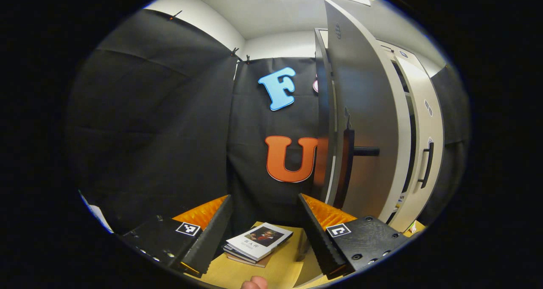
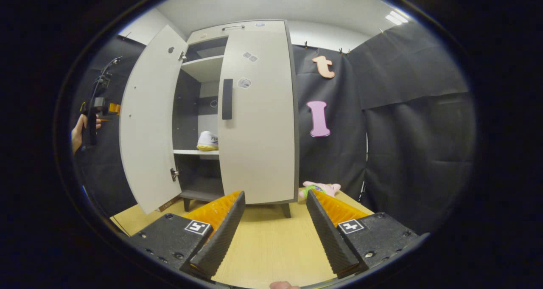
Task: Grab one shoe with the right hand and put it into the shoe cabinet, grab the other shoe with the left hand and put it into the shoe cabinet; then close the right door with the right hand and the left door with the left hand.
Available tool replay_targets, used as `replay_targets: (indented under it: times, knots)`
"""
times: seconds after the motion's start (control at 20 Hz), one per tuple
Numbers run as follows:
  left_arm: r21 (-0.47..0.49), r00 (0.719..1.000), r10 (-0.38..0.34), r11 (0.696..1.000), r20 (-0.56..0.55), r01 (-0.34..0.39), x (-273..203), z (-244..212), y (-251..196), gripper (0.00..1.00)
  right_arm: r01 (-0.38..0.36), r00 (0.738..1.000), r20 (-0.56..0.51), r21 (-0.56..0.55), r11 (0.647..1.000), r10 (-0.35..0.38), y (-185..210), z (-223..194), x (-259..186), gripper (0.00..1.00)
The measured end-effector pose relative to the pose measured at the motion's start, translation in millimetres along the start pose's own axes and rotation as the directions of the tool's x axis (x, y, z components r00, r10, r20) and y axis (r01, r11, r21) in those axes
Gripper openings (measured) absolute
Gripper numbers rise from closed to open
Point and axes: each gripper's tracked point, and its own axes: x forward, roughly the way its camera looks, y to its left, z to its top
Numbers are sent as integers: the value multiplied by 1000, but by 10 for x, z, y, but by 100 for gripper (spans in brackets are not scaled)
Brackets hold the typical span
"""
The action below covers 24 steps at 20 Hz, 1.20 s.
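Note:
The shoe cabinet (image 2: 203,68) stands on the wooden table with its right door (image 2: 258,123) shut and its left door (image 2: 146,123) swung wide open. A white shoe with a yellow sole (image 2: 208,140) sits on the middle shelf (image 2: 197,152), partly hidden behind the right door. My right gripper (image 2: 275,192) is open and empty, well in front of the cabinet. My left gripper (image 1: 264,195) is open too, beside the open left door (image 1: 360,110), near its black handle (image 1: 348,161). In the right gripper view a hand (image 2: 77,132) holds the left gripper (image 2: 95,106) behind that door.
A small stack of books (image 1: 258,240) lies on the table below my left gripper. A pink and green soft toy (image 2: 320,189) rests by the cabinet's right foot. Light wooden tabletop (image 2: 271,238) stretches in front of the cabinet. Black cloth walls close in the booth.

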Motion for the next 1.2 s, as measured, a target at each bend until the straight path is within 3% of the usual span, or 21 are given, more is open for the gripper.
replay_targets:
  times: [0.4, 0.45, 0.8, 1.05, 1.2]
  knots:
    - [-17, 998, -64, 998, 2, 65, -155, -26, -475, 92, -14, 1000, -11, -5, 1000, 13, -19, -45, 22, 95]
    - [-23, 997, -82, 996, 0, 82, -168, -40, -574, 92, -13, 1000, -11, -4, 1000, 13, -27, -43, 24, 91]
    - [-86, 981, -194, 977, 2, 193, -159, -41, -1279, 92, 36, 999, -10, 2, 999, -36, -282, -47, -8, 95]
    - [-60, 959, -284, 957, 2, 283, 65, -57, -1930, 93, 66, 998, -9, 6, 998, -66, -402, -45, 0, 95]
    - [-16, 961, -275, 961, 14, 275, 199, -52, -2100, 93, 73, 997, 1, 5, 997, -73, -442, -32, -12, 95]
